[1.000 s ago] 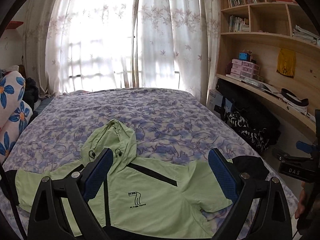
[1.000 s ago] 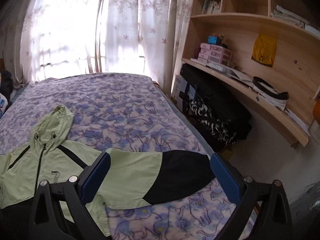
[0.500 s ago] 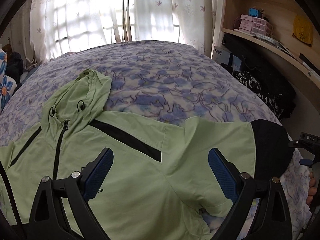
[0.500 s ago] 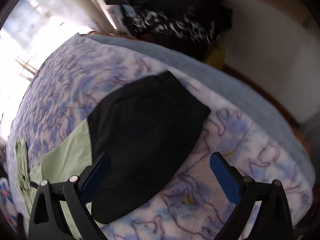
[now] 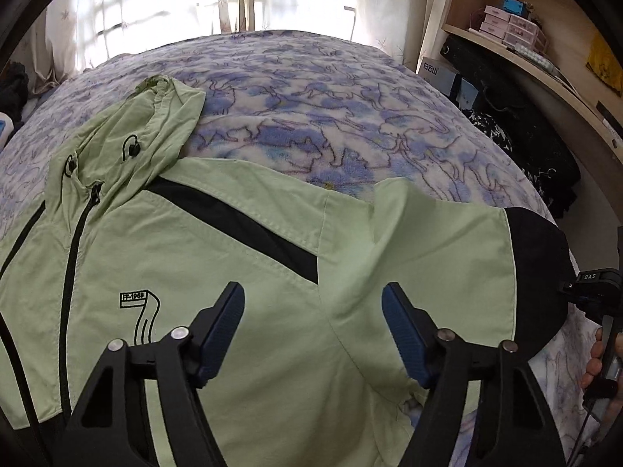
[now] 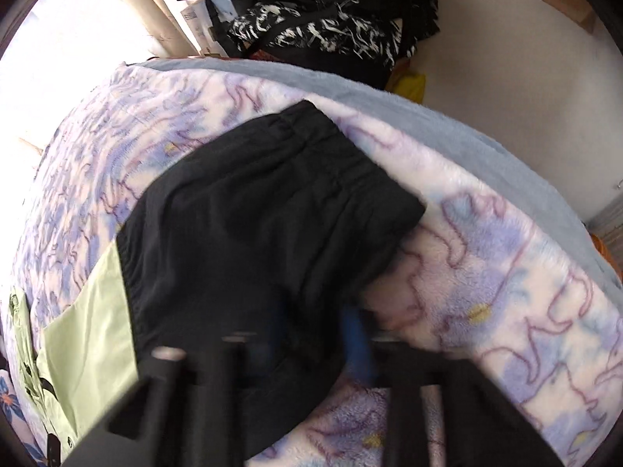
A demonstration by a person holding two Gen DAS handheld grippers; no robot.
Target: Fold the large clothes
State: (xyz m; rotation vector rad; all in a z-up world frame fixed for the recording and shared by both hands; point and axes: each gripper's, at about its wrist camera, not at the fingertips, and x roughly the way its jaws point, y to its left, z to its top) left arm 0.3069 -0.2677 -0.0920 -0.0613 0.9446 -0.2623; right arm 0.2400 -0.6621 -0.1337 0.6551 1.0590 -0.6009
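Your right gripper (image 6: 307,354) is closing on the black cuff (image 6: 272,210); your left gripper (image 5: 313,330), closing, holds nothing. Snagging the blanket (image 6: 486,292) drags bedding along.

Bare blanket (image 5: 311,78) beyond jacket (image 5: 241,257); shelves (image 5: 545,78) alongside.

Right gripper (image 6: 311,354) blurred by closing jaws, black cuff (image 6: 272,233) between them; pad contact not readable. Jacket (image 5: 233,272) cut off at left and near edges of left view, hem unseen. Left gripper (image 5: 313,323) closing over sleeve, cloth contact unclear. Hand (image 5: 595,362) clipped at right edge. Print on far box (image 5: 434,72) too small to read.
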